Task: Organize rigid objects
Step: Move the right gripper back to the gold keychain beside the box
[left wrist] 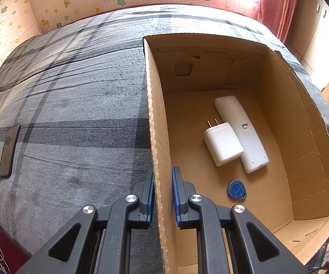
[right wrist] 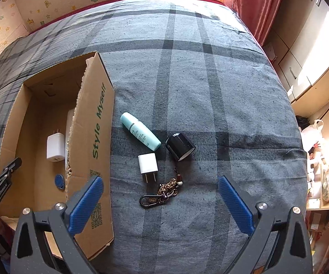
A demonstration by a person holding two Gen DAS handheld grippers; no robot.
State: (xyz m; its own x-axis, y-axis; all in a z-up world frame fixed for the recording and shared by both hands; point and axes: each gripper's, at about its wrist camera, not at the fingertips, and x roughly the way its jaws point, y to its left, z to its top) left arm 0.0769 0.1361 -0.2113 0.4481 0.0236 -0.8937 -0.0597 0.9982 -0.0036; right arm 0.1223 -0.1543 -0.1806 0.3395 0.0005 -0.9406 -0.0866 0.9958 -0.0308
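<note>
— Four things wait on the bed (right wrist: 210, 91) beside the box (right wrist: 96, 125): a bottle (right wrist: 140, 131), a black cap (right wrist: 180, 146), a small plug (right wrist: 147, 162) and a keychain (right wrist: 162, 189). Which one looks next?

— Likely the keychain or the plug; both lie between the fingers of the right tongs (right wrist: 162, 203), a little ahead of the tips. Those tongs stand wide open and hold nothing.

— How should the grab go?

— Come straight down, centre one item, and close across its narrow sides. The plug and keychain nearly touch, so a sloppy approach may drag both.

— And the left tongs (left wrist: 163, 194)?

— They are clamped on the box wall, one pad outside, one inside, which probably steadies it on the soft bedding.

— What is already inside?

— A charger (left wrist: 223, 143), a remote (left wrist: 242, 132) touching it, and a blue tag (left wrist: 236, 189) nearer the clamped wall. There is bare floor toward the far wall for the next drop.
</note>
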